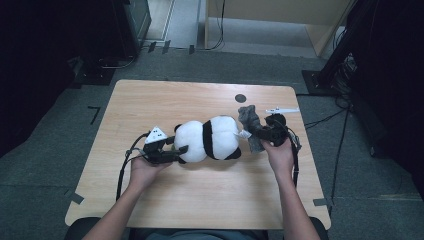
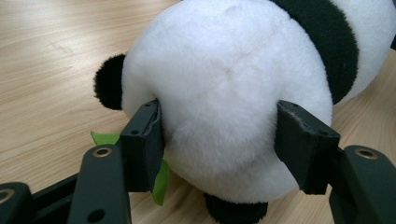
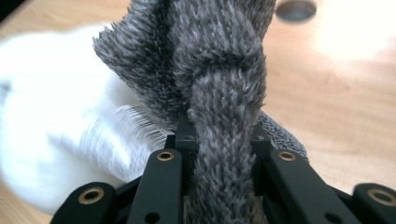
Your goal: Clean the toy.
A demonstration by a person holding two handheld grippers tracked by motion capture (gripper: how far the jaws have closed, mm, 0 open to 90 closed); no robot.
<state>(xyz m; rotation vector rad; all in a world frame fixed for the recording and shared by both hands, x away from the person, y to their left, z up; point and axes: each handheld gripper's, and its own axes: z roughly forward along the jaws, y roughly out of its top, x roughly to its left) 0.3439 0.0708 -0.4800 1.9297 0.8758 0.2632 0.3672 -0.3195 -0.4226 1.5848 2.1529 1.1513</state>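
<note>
Left tongs (image 2: 219, 135) pinch panda plush (image 2: 233, 93) head | right tongs (image 3: 219, 140) pinch grey fuzzy cloth (image 3: 210, 70) | plush lying on tabletop (image 1: 150, 100)

The toy panda (image 1: 212, 138) is white with a black band around its body, black ears and black feet, and a bright green scrap (image 2: 161, 179) shows under its white head. The fuzzy cloth (image 3: 219, 84) is grey, flecked dark and light, and beside it lies a white tag (image 1: 244, 134). The tabletop (image 1: 150, 105) is pale wood with fine grain and one dark round spot (image 1: 240, 98); both tools (image 2: 219, 140) (image 3: 219, 140) are black with brass-coloured rivets, the left one topped by a grey three-cornered plate (image 1: 157, 135).
</note>
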